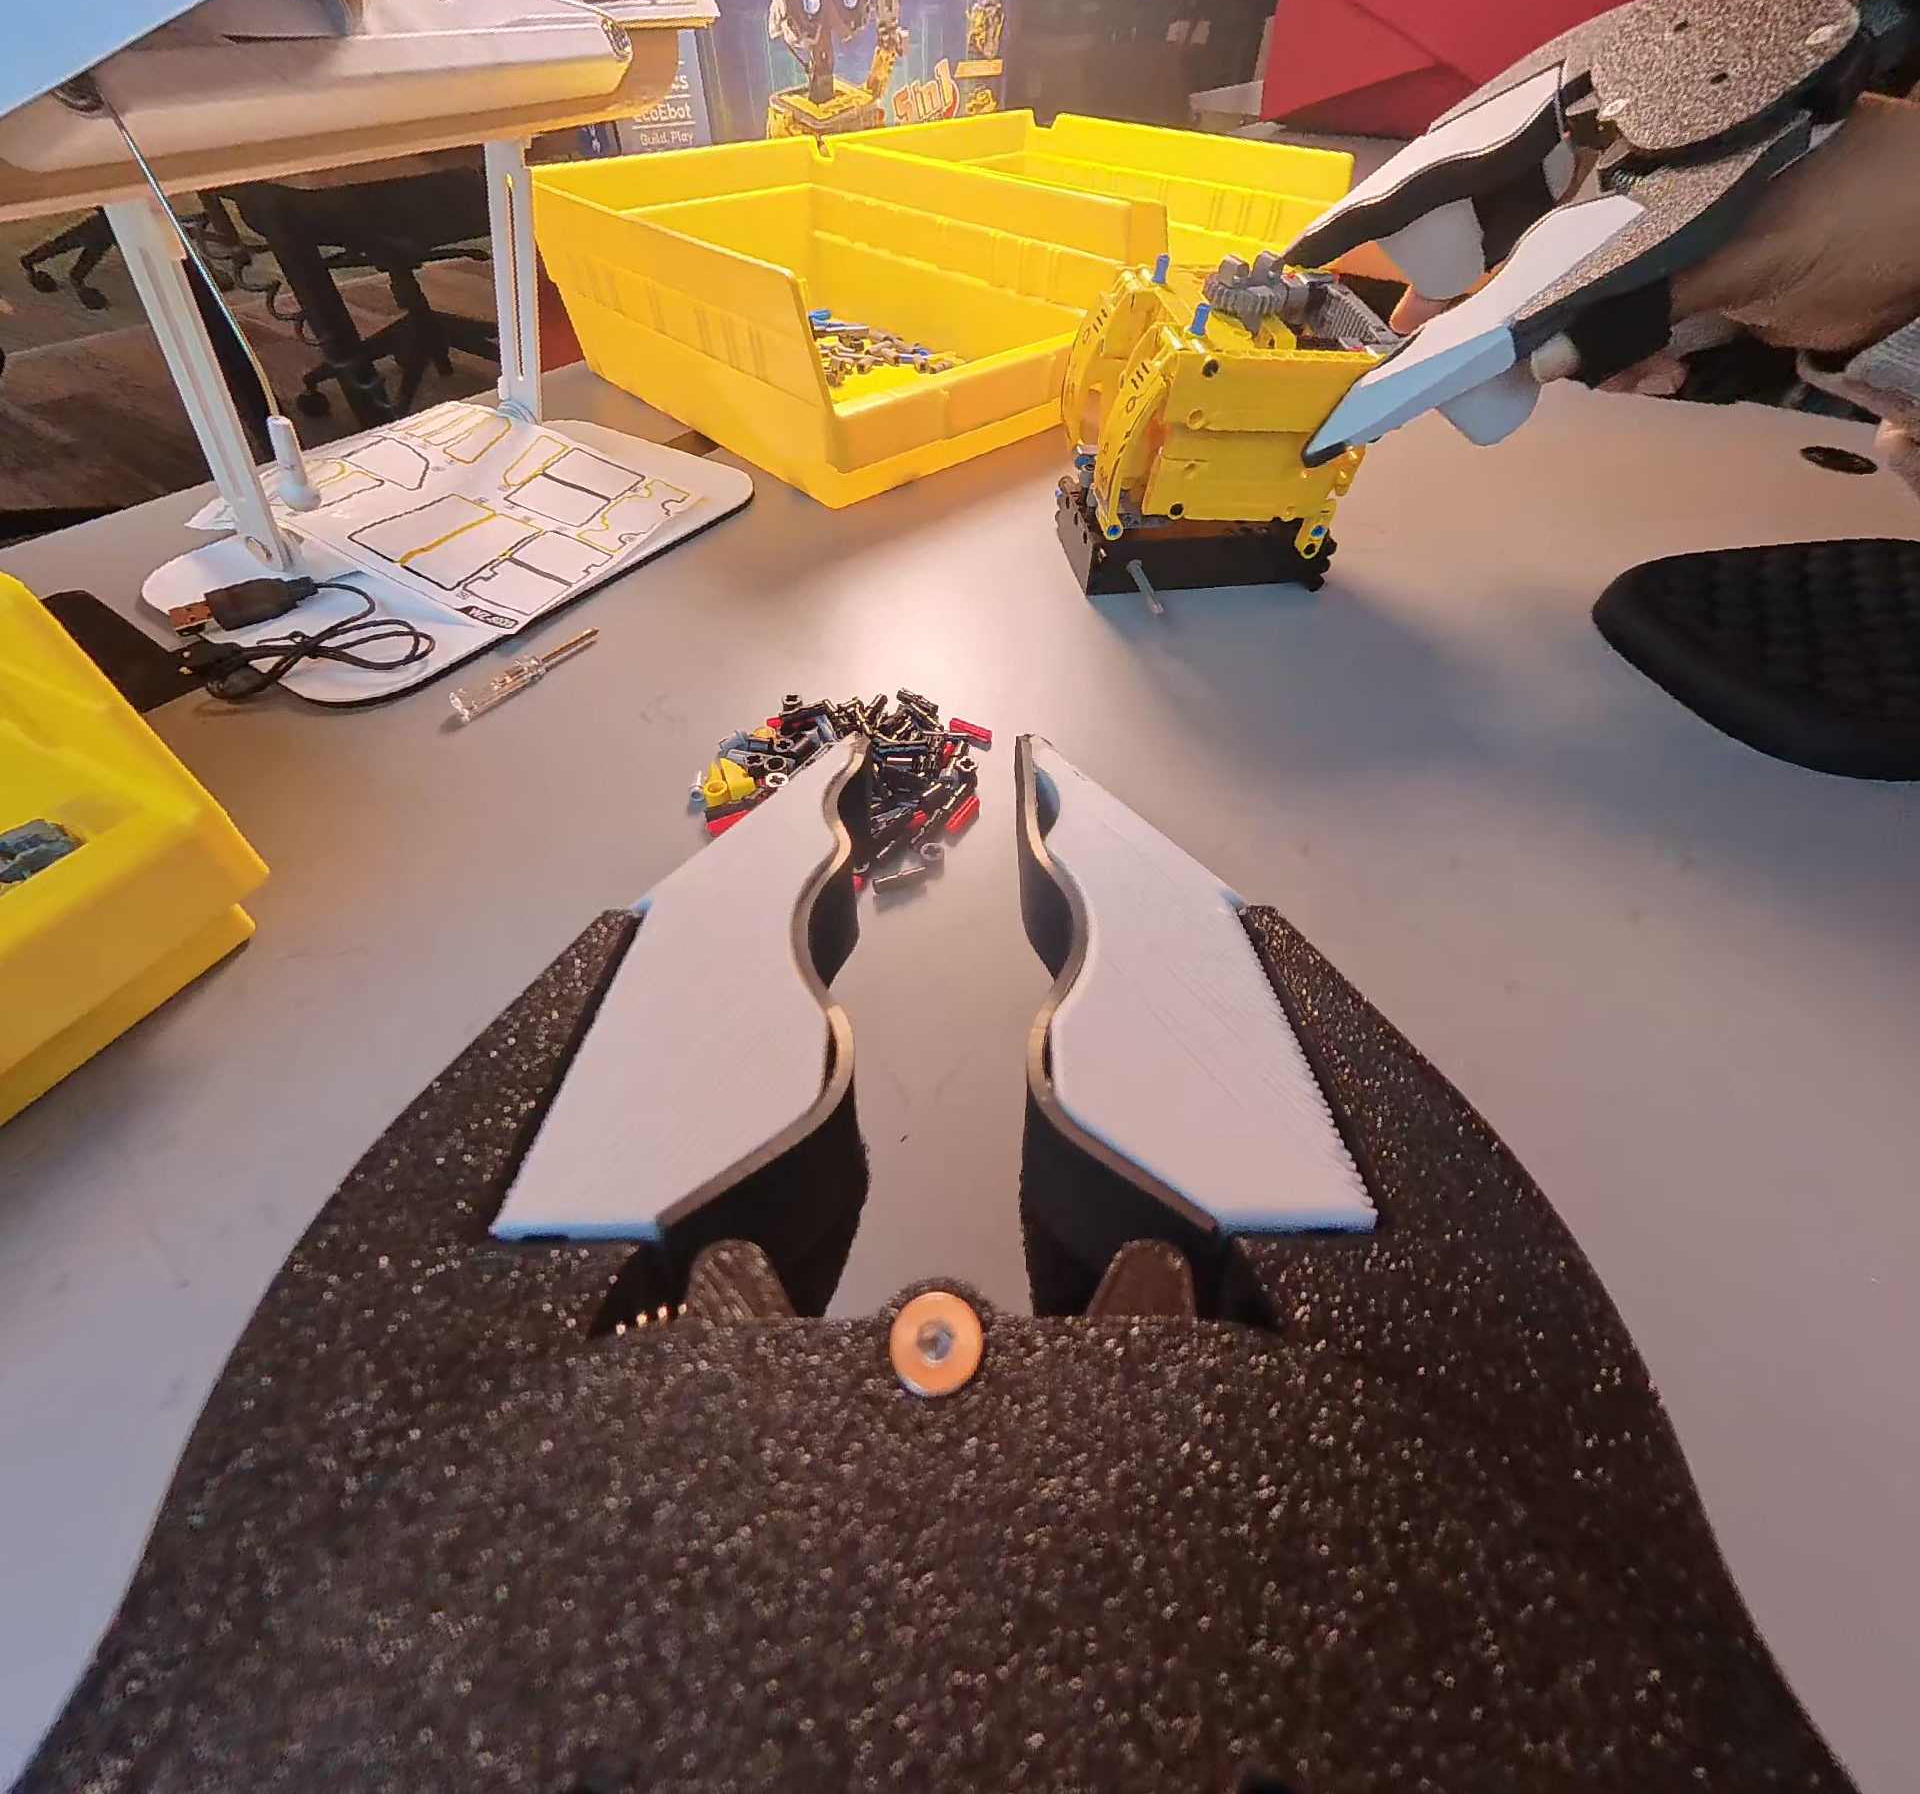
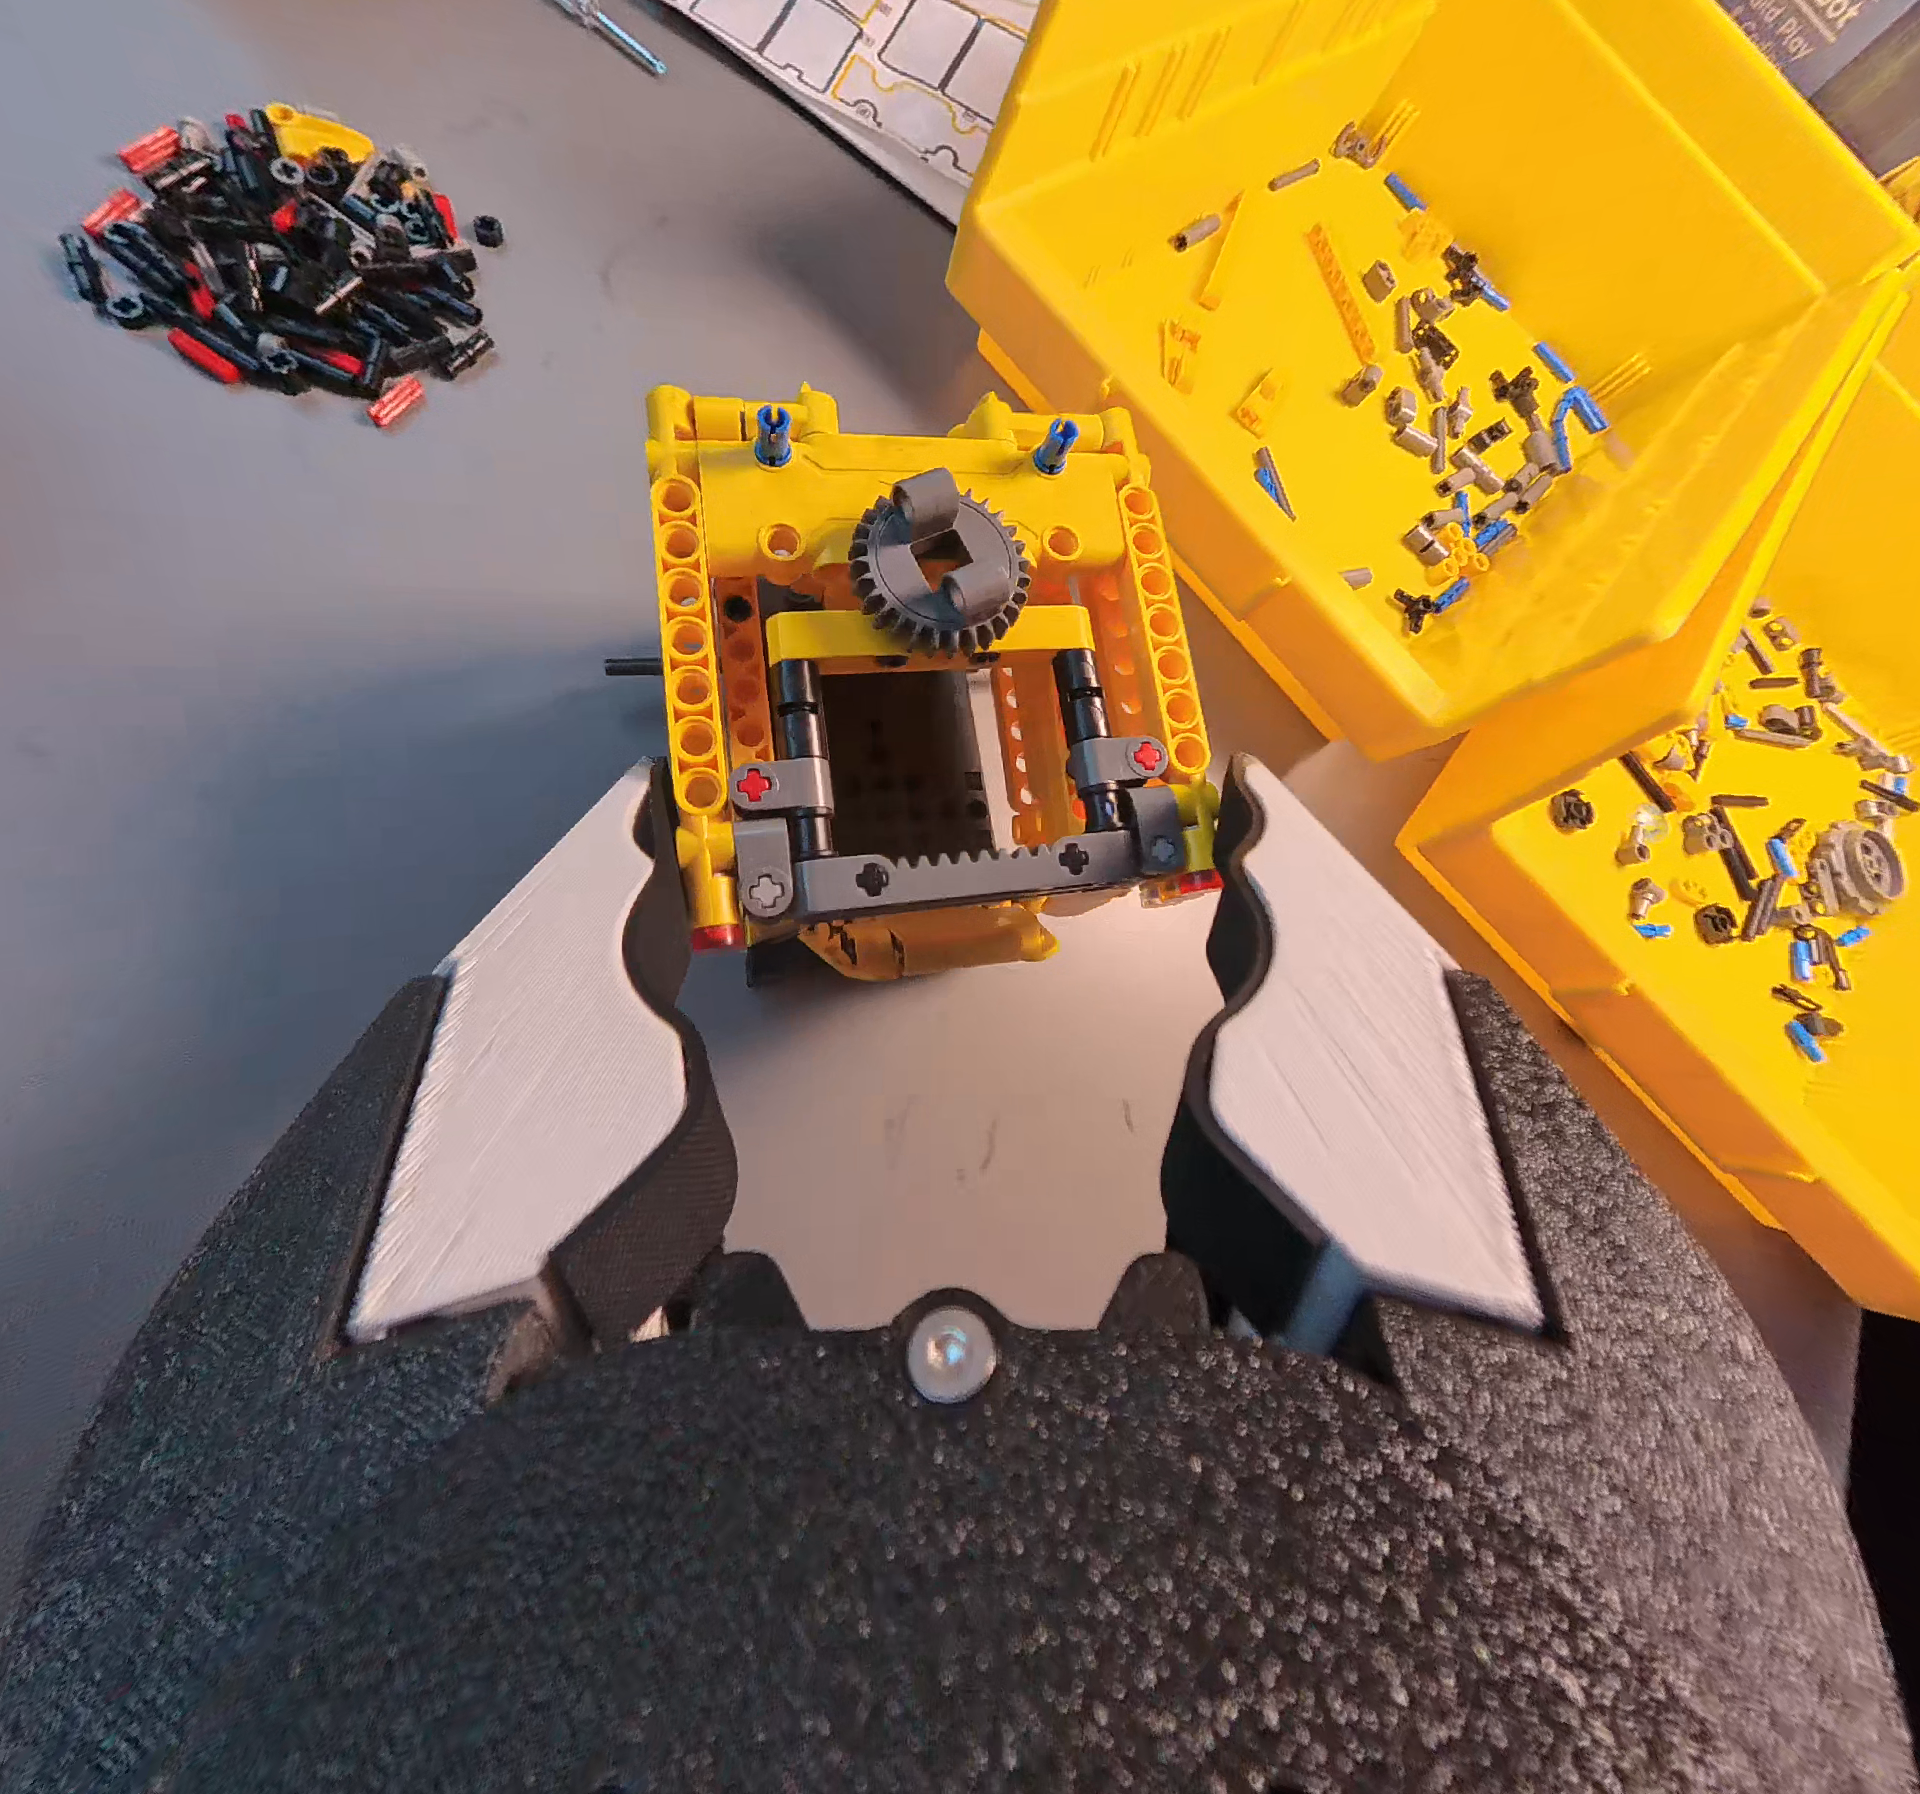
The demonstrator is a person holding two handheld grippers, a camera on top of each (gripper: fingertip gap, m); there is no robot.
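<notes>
Grey tabletop [image 1: 1455,913] with yellow parts bins [image 2: 1299,186] at far right. Right gripper [image 2: 940,809] spread wide, fingertips either side of yellow brick-built model [image 2: 914,664], seemingly touching it. Left gripper [image 1: 935,757] partly open, empty, over pile of black and red pins [image 1: 894,768]; screwdriver [image 1: 520,676] nearby.

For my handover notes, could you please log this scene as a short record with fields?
surface: grey table
left claw: open, tips at the pile of small black and red pins, holding nothing
right claw: fingers either side of the yellow brick model; grip contact unclear
model top: dark grey gear
bins: yellow bins with loose small parts, beside the model
other items: clear-handled screwdriver, printed sheet
</notes>
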